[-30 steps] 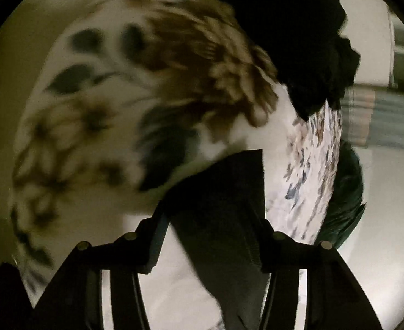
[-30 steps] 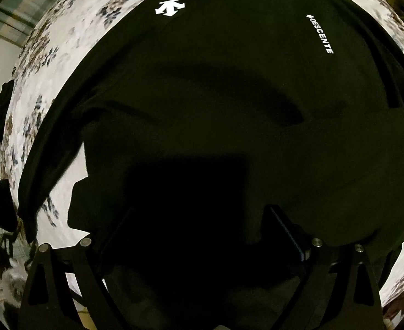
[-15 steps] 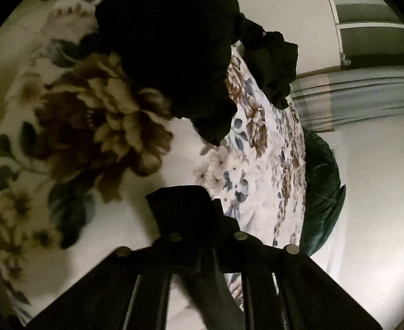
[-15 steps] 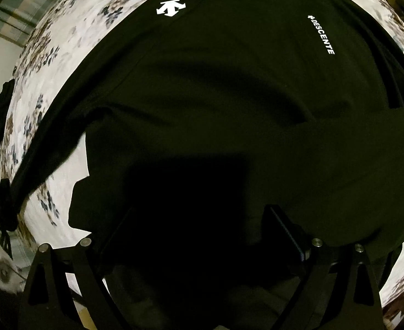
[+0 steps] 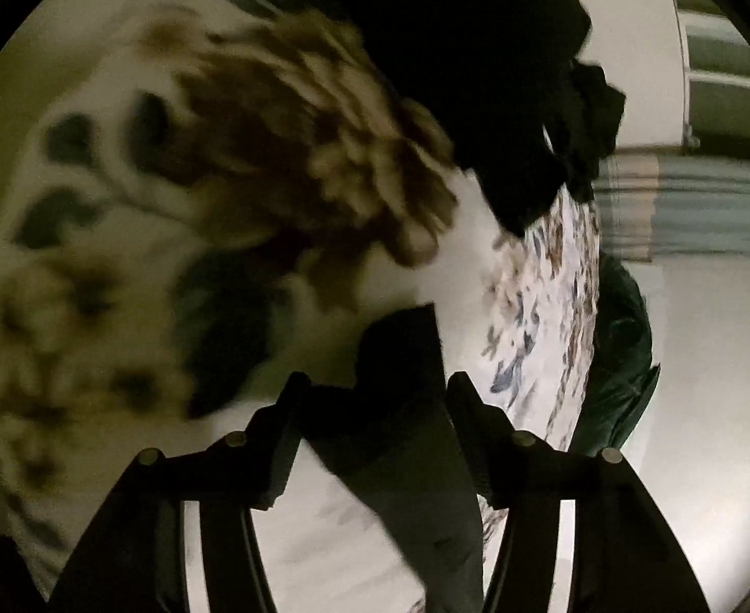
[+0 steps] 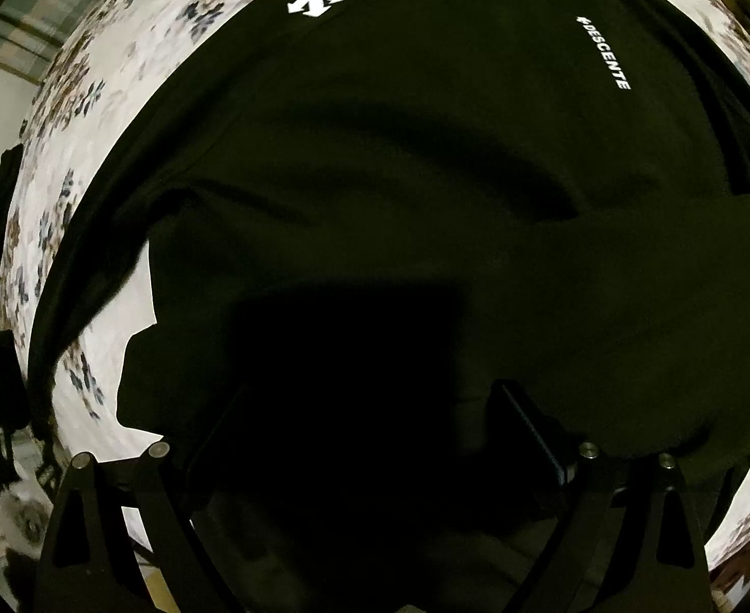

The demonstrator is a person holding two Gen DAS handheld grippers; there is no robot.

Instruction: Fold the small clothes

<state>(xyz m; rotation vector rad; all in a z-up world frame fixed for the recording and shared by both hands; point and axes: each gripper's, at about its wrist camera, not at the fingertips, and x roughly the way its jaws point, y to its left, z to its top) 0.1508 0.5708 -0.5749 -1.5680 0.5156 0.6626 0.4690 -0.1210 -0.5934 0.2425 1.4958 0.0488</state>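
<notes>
- My left gripper (image 5: 375,408) has its jaws a little apart, and a strip of black cloth (image 5: 405,398) runs up between them. I cannot tell if they pinch it or if it just lies there.
- Under that strip is a flowered sheet (image 5: 221,179), white with big brown flowers and dark leaves. It looks blurry in the left view.
- A heap of black clothes (image 5: 477,76) sits on the sheet, far ahead of my left jaws and up to the right.
- A dark green thing (image 5: 620,357) pokes out past the right edge of the sheet.
- My right gripper (image 6: 364,439) is over a black shirt (image 6: 426,153) that is spread out on the flowered sheet (image 6: 68,127).
- The shirt fills most of the right view. It has a white arrow logo (image 6: 316,0) and the white word DESCENTE (image 6: 604,51).
- A folded part of the shirt lies close, right in front of my right jaws and between them. It is so dark there that I cannot tell if they hold it.
</notes>
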